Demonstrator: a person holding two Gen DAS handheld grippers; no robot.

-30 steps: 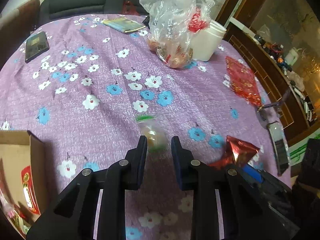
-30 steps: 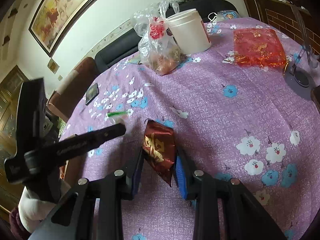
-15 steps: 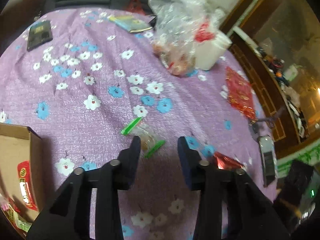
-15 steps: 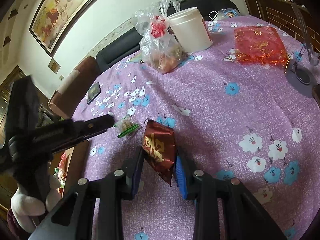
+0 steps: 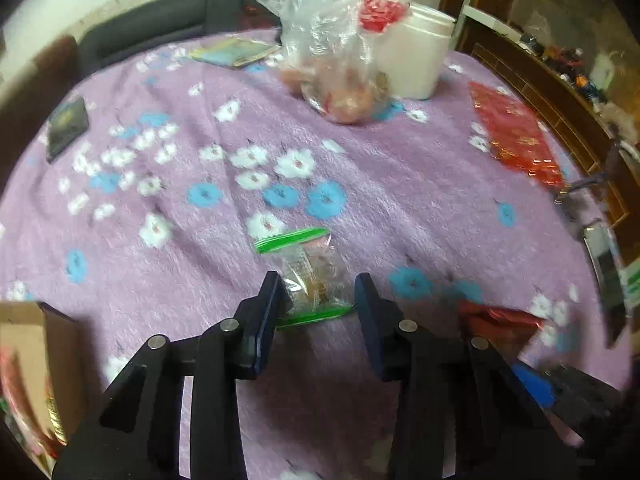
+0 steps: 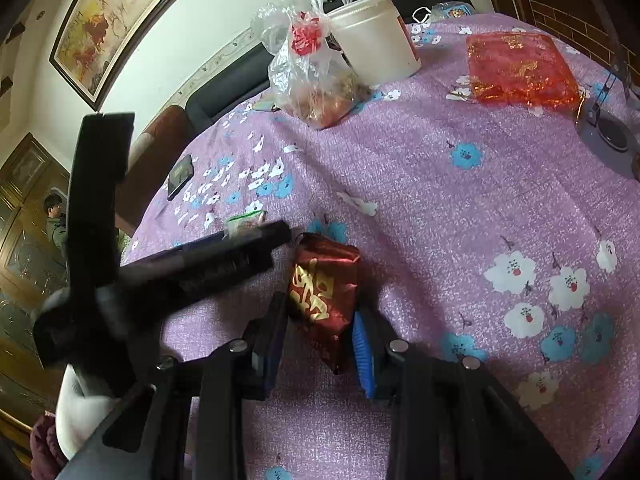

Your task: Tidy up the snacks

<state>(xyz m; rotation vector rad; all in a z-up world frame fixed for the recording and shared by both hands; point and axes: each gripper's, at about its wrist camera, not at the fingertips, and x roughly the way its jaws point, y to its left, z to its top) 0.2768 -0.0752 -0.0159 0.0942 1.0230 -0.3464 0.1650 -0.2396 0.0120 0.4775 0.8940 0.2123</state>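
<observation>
Left wrist view: left gripper (image 5: 316, 292), fingers closing about a clear snack packet with green seals (image 5: 310, 276) that lies flat on the tabletop (image 5: 180, 240); the packet sits between them, pads not yet seen pressing on it. Cardboard box (image 5: 36, 360) at the left edge, open, red-wrapped items already inside. Red foil snack (image 5: 500, 322) to the right of the fingers. Further back: clear plastic bag of snacks (image 5: 340, 80), white tub (image 5: 416, 56) touching it, flat red pouch (image 5: 516, 136), dark phone (image 5: 66, 126). Right wrist view: right gripper (image 6: 320, 320), fingers narrowly parted and clamped on the dark red foil snack with gold lettering (image 6: 324, 296), held tilted just above the cloth. Left gripper (image 6: 180, 272) crosses the frame at left, its tip over the green-sealed packet (image 6: 246, 222). Status, as judged: partly done; some items boxed, one snack in hand, one being taken; bag, pouch and both packets remain to be put away.
</observation>
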